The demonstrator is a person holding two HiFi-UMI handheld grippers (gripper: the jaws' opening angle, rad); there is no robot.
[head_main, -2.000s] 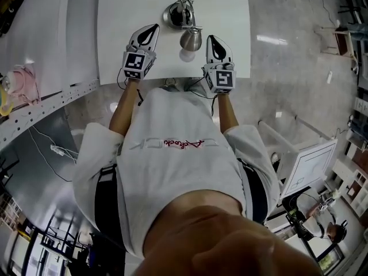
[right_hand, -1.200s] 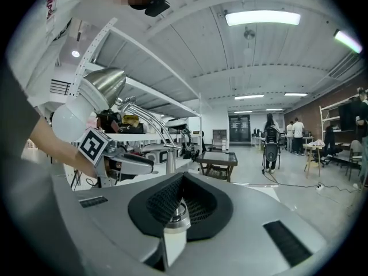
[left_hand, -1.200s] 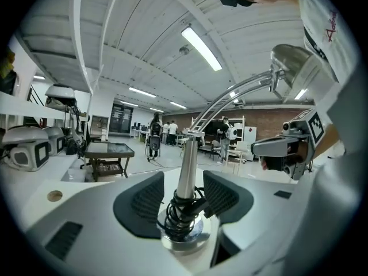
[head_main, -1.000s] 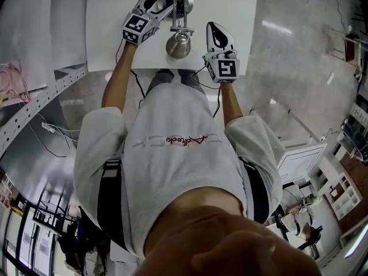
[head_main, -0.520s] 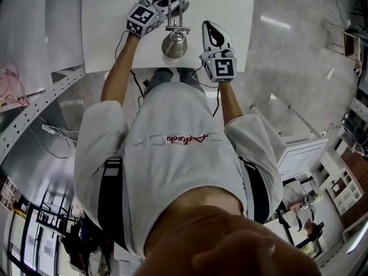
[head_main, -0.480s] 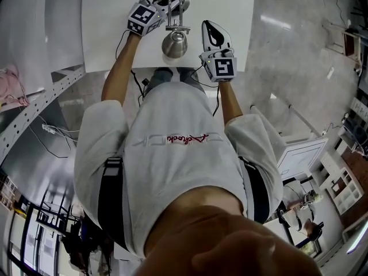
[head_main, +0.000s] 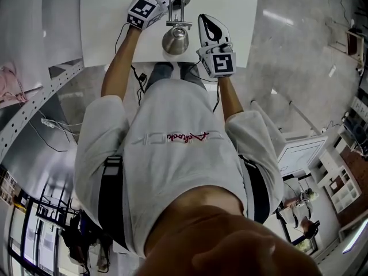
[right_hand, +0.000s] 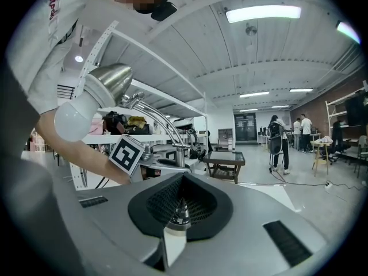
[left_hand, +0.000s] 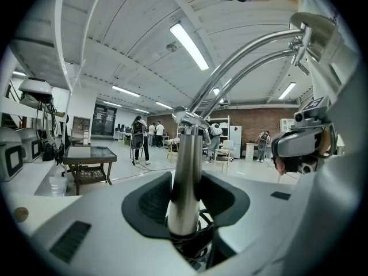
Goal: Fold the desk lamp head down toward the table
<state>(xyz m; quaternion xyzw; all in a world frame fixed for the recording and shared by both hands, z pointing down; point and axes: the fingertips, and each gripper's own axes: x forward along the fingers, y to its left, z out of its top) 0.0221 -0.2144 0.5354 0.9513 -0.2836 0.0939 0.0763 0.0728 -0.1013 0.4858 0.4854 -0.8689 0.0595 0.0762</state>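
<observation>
Your left gripper point(left_hand: 185, 199) is clenched round the upright post point(left_hand: 185, 171) of the desk lamp point(head_main: 175, 22). Its jaws have just been closing, and in the left gripper view the chrome tube stands between the two dark pads point(left_hand: 150, 203), which meet it on either side. From the top of that post the lamp's twin arms point(left_hand: 247, 56) sweep up and to the right, ending at the lamp head point(left_hand: 315, 26) high in the corner of that view.

Your right gripper point(right_hand: 180, 209) has its jaws brought fully together with nothing between them. It hangs just beside the lamp head, on its right as the head view shows it, and does not touch it.

The lamp head point(head_main: 175, 39) is raised, well above the white table point(head_main: 109, 16), and sits over the table's near edge, between your two grippers. From the right gripper view the metal shade point(right_hand: 109, 82) tilts down and to the left, with the white bulb point(right_hand: 73, 119) showing in its mouth. Below it is the marker cube point(right_hand: 126, 154) of your left gripper (a forearm runs across that view to reach it). The lamp stands at the middle of the table, with the post further from you than the head
</observation>
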